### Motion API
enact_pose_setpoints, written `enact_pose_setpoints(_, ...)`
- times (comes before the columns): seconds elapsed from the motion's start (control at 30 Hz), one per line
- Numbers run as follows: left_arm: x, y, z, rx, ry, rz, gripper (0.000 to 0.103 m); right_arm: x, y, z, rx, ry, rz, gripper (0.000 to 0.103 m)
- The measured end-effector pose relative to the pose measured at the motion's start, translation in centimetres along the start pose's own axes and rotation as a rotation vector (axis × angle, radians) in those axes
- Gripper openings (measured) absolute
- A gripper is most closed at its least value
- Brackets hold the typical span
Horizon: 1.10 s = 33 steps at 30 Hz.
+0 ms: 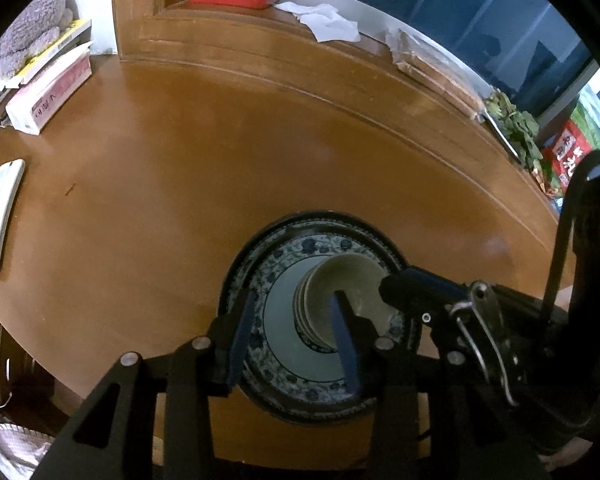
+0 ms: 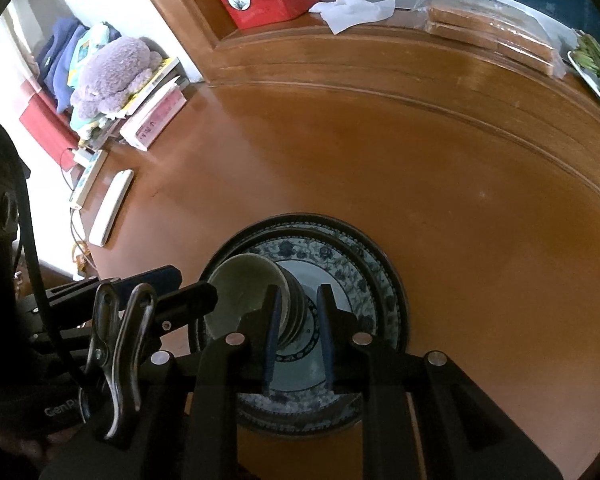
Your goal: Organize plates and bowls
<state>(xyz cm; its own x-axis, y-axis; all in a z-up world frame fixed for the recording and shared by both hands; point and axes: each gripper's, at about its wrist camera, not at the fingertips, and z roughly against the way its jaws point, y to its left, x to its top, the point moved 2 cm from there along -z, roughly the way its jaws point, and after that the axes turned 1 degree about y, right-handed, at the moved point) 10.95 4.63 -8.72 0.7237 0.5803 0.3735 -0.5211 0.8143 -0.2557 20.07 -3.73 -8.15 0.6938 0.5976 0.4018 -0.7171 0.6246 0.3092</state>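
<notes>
Both jaws part-open, gripping nothing: left gripper (image 1: 296, 336) and right gripper (image 2: 298, 332) straddle the stacked pale-green ceramic bowls (image 1: 342, 300) on blue-patterned round plates (image 2: 340, 264). I'd back out straight, no rim bumps.

The left gripper's black body (image 2: 60, 412) bears the pale letters "GenR". Left of it, nothing else reads clearly.

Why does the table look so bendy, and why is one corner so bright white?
Left wrist view: the fisheye lens curves the table edge, corners go black. Right wrist view: same bending; daylight washes out the wall by the purple plush toy, while the bowls sit dim.
</notes>
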Motion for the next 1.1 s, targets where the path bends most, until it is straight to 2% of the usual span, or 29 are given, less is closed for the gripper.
enact_pose_setpoints(0.1,-0.04,0.08,0.17,-0.002,-0.004,0.001,0.042,0.03,-0.04,0.02,0.000,0.000,0.001,0.019)
enact_pose_setpoints(0.33,0.02,0.30,0.36,0.010,-0.008,0.008,0.056,0.18,-0.20,0.38,-0.005,-0.009,-0.005,0.019)
enact_pose_setpoints(0.53,0.16,0.41,0.38,0.028,-0.008,0.003,0.056,0.08,-0.19,0.48,0.000,-0.008,0.000,0.019)
enact_pose_setpoints(1.1,-0.08,0.58,0.41,0.015,-0.003,-0.001,0.056,0.01,0.00,0.43,-0.004,-0.001,-0.001,0.019)
